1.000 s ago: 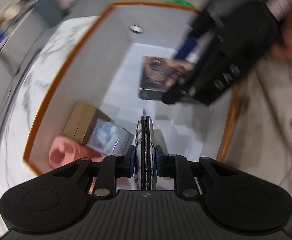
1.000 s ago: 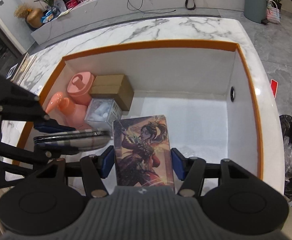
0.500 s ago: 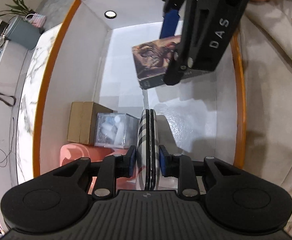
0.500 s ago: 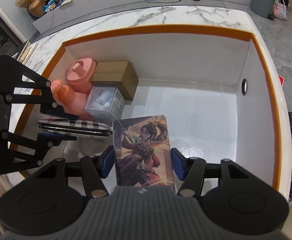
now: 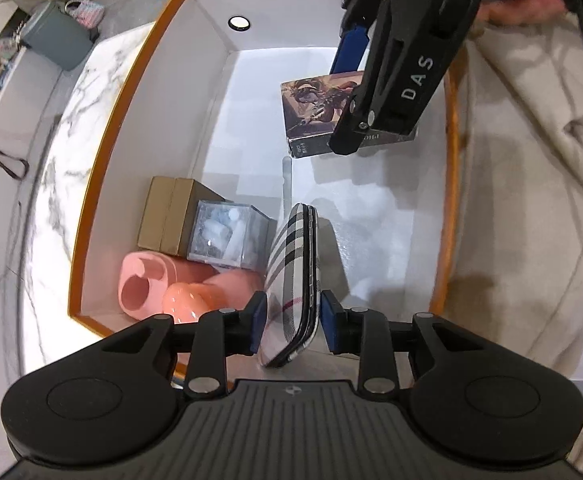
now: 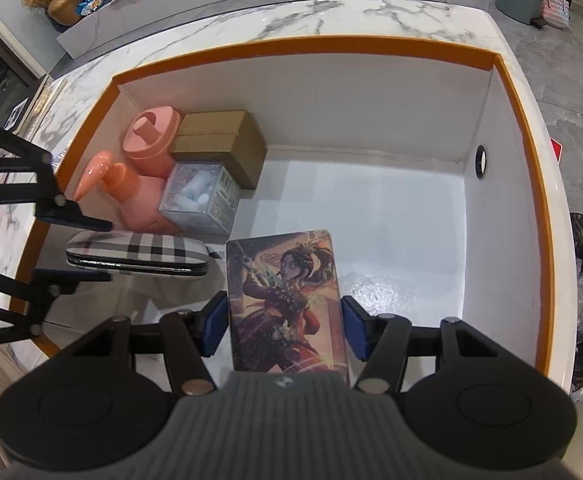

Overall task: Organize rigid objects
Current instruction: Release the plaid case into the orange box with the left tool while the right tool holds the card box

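A plaid case (image 5: 291, 272) stands on edge between the fingers of my left gripper (image 5: 293, 322), low inside a white bin with an orange rim (image 5: 131, 80). The jaws are opening; the case leans left and the right pad (image 5: 329, 326) stands just clear of it. The right wrist view shows the same plaid case (image 6: 139, 254) lying between the left fingers. My right gripper (image 6: 285, 330) is shut on an illustrated box (image 6: 287, 300), held above the bin floor (image 6: 403, 220). That illustrated box (image 5: 315, 108) is partly hidden behind the right gripper body.
In the bin's corner stand a pink pump bottle (image 6: 131, 188), a pink cup (image 6: 151, 140), a cardboard box (image 6: 223, 144) and a clear plastic box (image 6: 199, 196). A marble counter (image 6: 331, 16) surrounds the bin. A person's beige garment (image 5: 531, 200) is at the right.
The left jaws have spread away from the plaid case, which now leans to the left between them. The right gripper keeps the illustrated box in the same grip.
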{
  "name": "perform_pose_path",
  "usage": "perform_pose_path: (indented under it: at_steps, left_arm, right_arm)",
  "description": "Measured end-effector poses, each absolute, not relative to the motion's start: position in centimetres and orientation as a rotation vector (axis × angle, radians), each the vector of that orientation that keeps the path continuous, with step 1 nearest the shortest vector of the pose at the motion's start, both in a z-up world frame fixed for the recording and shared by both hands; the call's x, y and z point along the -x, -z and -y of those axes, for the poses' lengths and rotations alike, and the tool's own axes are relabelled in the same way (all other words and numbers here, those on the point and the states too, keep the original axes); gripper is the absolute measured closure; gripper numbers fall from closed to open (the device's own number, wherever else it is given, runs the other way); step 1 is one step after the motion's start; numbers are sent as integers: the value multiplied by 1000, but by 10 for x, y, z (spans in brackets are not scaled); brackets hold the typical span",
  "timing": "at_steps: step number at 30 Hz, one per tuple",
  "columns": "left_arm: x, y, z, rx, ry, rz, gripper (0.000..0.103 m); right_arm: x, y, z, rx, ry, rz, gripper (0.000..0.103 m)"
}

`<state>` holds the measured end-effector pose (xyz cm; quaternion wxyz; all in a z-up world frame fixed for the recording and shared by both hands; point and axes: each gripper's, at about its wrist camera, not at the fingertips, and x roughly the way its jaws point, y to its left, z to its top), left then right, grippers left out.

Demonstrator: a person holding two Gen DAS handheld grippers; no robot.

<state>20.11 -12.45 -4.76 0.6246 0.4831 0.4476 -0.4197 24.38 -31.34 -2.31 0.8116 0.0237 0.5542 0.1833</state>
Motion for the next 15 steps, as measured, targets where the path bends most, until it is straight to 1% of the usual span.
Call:
perform_pose_path:
  at_steps: [6, 15]
  left_arm:
    - [-204, 40, 115, -992, 980, -1098, 62]
    - [-209, 51, 114, -927, 888, -1073, 62]
  right_arm:
    - [-246, 25, 313, -60, -397, -1200, 44]
    - [-249, 31, 307, -96, -399, -1245, 44]
